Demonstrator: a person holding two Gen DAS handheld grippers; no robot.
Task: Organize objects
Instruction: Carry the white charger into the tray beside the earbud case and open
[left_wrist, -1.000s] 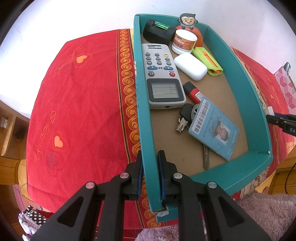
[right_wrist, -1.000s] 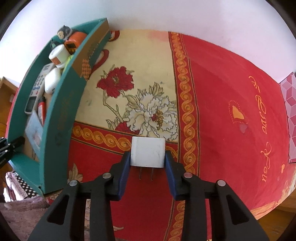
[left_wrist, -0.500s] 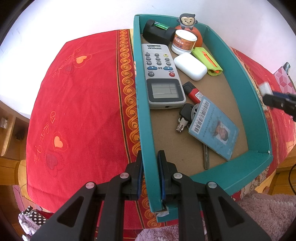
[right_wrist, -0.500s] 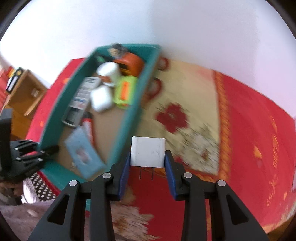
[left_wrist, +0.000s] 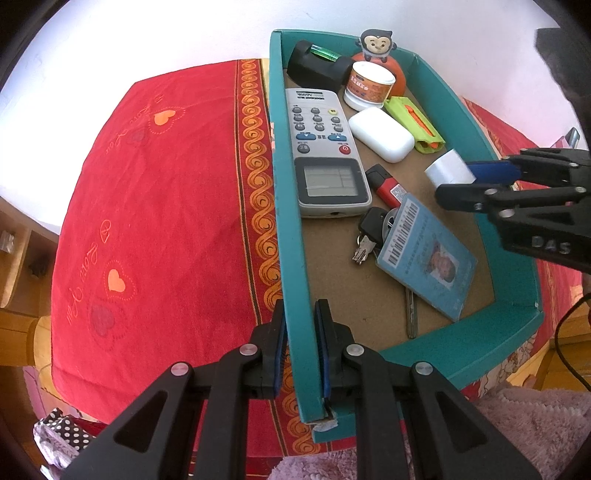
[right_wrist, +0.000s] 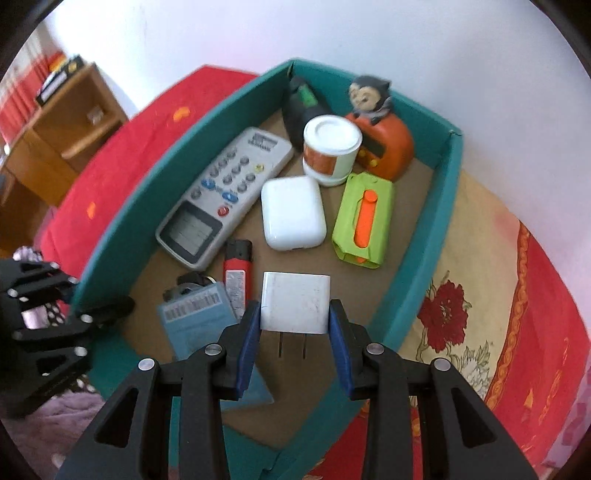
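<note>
A teal box (left_wrist: 288, 236) stands on a red patterned cloth. My left gripper (left_wrist: 300, 343) is shut on its near left wall. My right gripper (right_wrist: 294, 317) is shut on a white plug adapter (right_wrist: 294, 302) and holds it above the box floor, over its near right part; it also shows in the left wrist view (left_wrist: 448, 171). In the box lie a grey remote (left_wrist: 325, 151), a white case (left_wrist: 380, 134), a green cutter (left_wrist: 413, 123), a red lighter (left_wrist: 386, 186), keys (left_wrist: 371, 232) and a blue ID card (left_wrist: 428, 258).
At the box's far end stand a white jar (left_wrist: 367, 85), a black device (left_wrist: 317, 66) and an orange monkey toy (left_wrist: 380, 48). A wooden shelf (right_wrist: 62, 122) stands left of the bed. A pink rug (left_wrist: 517, 424) lies below. A white wall is behind.
My right gripper has carried the white adapter left from above the cloth, over the box's right wall, to above the box interior. The left gripper has kept its hold on the wall.
</note>
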